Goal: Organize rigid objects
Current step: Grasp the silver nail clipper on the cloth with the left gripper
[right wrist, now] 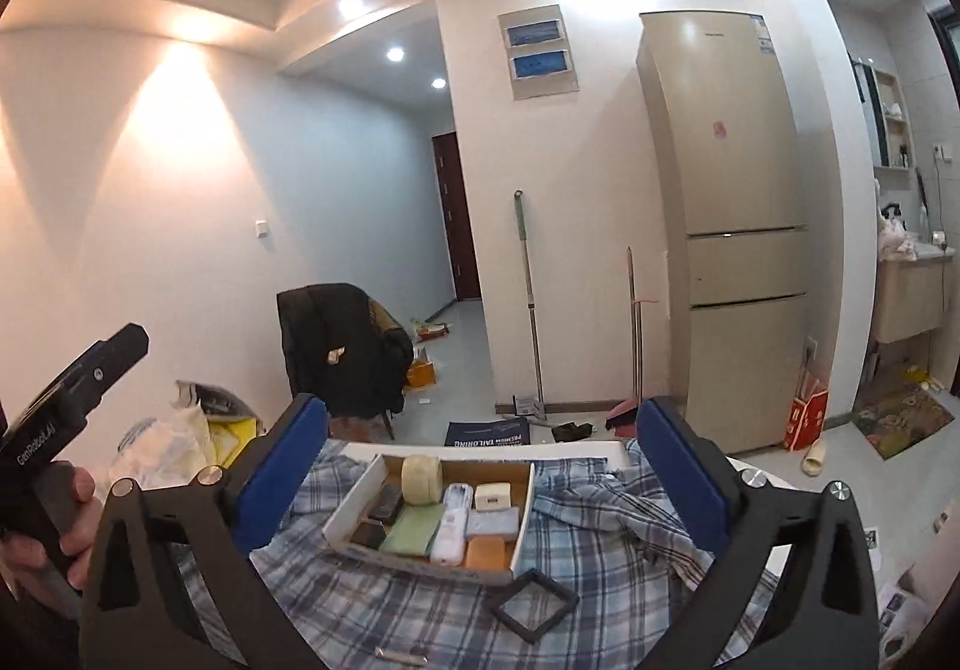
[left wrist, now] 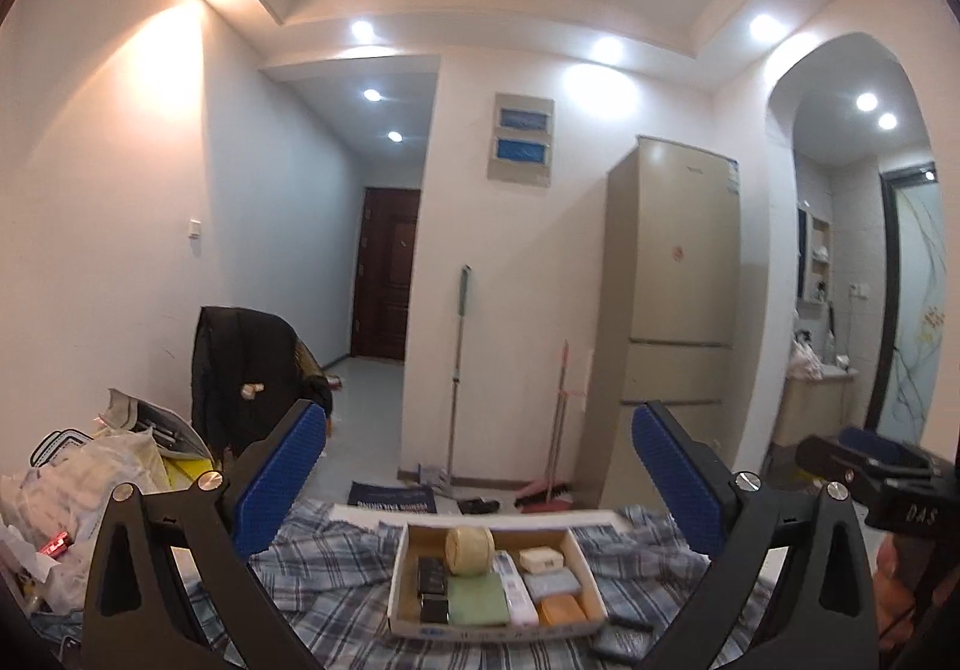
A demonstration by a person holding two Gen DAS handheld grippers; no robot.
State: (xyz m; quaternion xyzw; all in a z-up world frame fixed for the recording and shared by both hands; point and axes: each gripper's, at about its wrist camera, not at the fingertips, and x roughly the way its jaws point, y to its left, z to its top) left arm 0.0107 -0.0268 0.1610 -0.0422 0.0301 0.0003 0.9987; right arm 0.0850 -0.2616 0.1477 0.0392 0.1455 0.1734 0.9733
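A shallow cardboard tray (left wrist: 401,574) (right wrist: 354,502) lies on a blue plaid cloth (left wrist: 336,598) (right wrist: 612,544). It holds a cream tape roll (left wrist: 469,549) (right wrist: 422,479), a white charger (right wrist: 493,494), a white remote (right wrist: 451,532), green (left wrist: 477,599), grey-blue and orange blocks (right wrist: 486,553), and dark items. A black square frame (right wrist: 531,607) lies on the cloth in front of the tray. A dark flat item (left wrist: 621,640) lies by the tray's right corner. My left gripper (left wrist: 480,472) and right gripper (right wrist: 483,466) are both open and empty, raised short of the tray.
A cluttered heap of bags and papers (left wrist: 90,490) sits at the left. A chair draped with a black coat (left wrist: 246,370) stands behind. A fridge (right wrist: 732,202), a mop (right wrist: 528,304) and a broom stand by the far wall.
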